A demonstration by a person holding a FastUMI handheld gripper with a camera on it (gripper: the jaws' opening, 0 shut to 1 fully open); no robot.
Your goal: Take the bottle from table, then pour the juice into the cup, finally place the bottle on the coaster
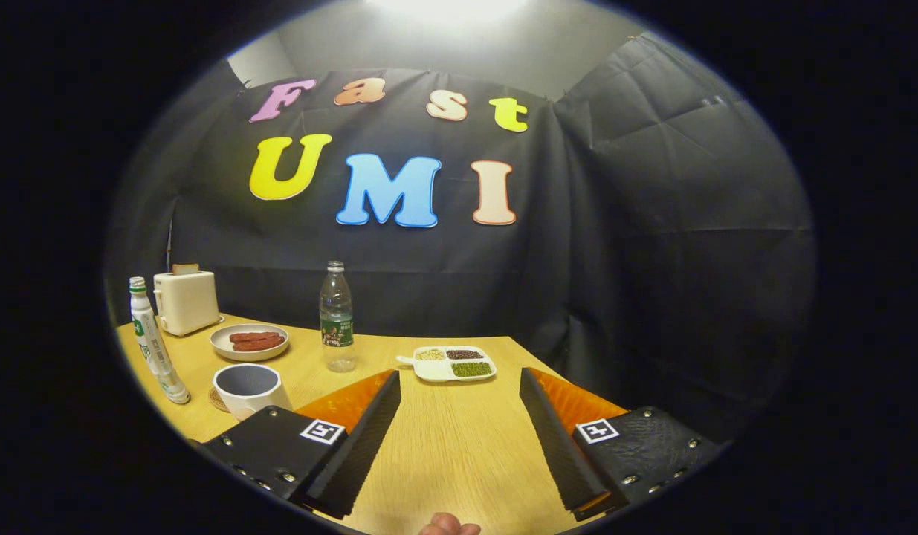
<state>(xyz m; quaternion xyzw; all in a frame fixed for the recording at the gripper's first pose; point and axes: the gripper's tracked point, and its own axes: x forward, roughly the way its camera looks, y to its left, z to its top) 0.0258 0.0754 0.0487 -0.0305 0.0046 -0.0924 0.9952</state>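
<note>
Bottle (337,316) is standing on the table (451,446), well beyond the fingertips and a bit left of the gap; nothing is being held. Gripper (459,383) is hanging wide open over bare wood, jaws spread, nothing between them.

Risks, as judged from here: the bottle looks tall, narrow and nearly empty, so it is likely to be tipped if one finger is bumped into it before the other, esp. w/ an off-centre approach. A 2nd, white bottle (155,343) is leaning at far left beyond the left finger; it could be mistaken for the target. Cup (249,388) is sitting just beside the left finger on what appears to be the coaster (218,400), so the final placement spot is being blocked and the cup could be knocked during the reach. Tray (453,363) is lying just ahead of the gap, near the approach path.

Bottle's long axis is being kept vertical, cap pointing up, base on the wood.
</note>
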